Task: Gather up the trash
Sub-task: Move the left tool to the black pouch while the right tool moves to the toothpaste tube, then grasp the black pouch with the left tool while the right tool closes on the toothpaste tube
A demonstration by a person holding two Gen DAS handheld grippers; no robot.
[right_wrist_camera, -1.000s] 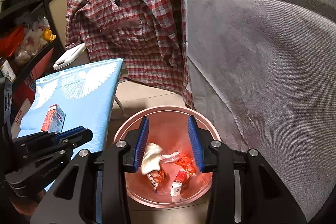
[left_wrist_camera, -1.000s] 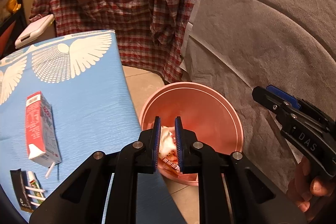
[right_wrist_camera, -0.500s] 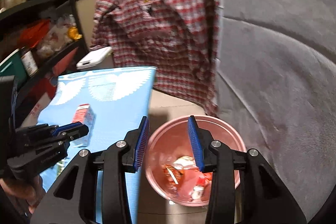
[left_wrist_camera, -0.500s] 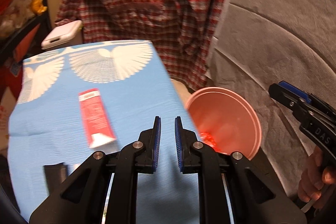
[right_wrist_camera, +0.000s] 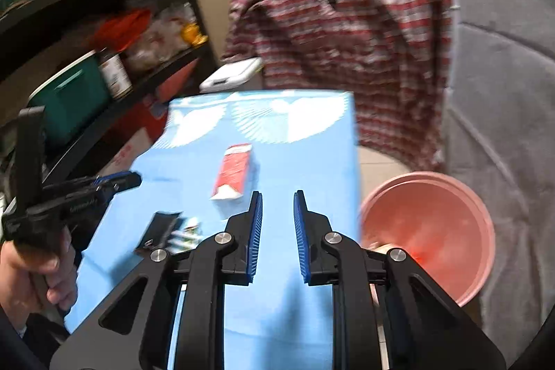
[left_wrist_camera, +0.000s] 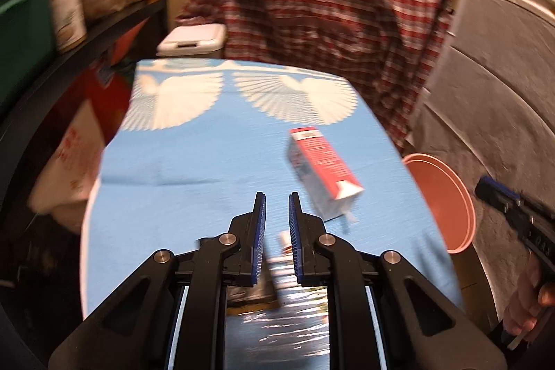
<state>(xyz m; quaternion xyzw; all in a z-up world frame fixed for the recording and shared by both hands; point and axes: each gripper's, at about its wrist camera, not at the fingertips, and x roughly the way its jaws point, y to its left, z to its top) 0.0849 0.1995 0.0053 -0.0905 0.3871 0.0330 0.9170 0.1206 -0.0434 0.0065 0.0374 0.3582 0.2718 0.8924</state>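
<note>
A blue table cover with white fan-shaped prints fills the middle of both wrist views. Behind it, across the upper centre, hangs a red plaid shirt; dark shelving with jars and packets occupies the upper left.

A pink bin stands off the cover's right edge, at lower right of the right wrist view; blurred red scraps show inside it.

A red-and-white carton lies on its side on the cover, right of centre in the left wrist view and just above the fingertips in the right wrist view. A dark wrapper with a small packet beside it lies on the cover at lower left of the right wrist view, near the carton but apart from it.

The left gripper hangs over the cover with its blue pads a narrow gap apart and nothing pinched; a hand holds it at the left edge of the right wrist view.

The right gripper is closing, its pads parted with nothing between them.
</note>
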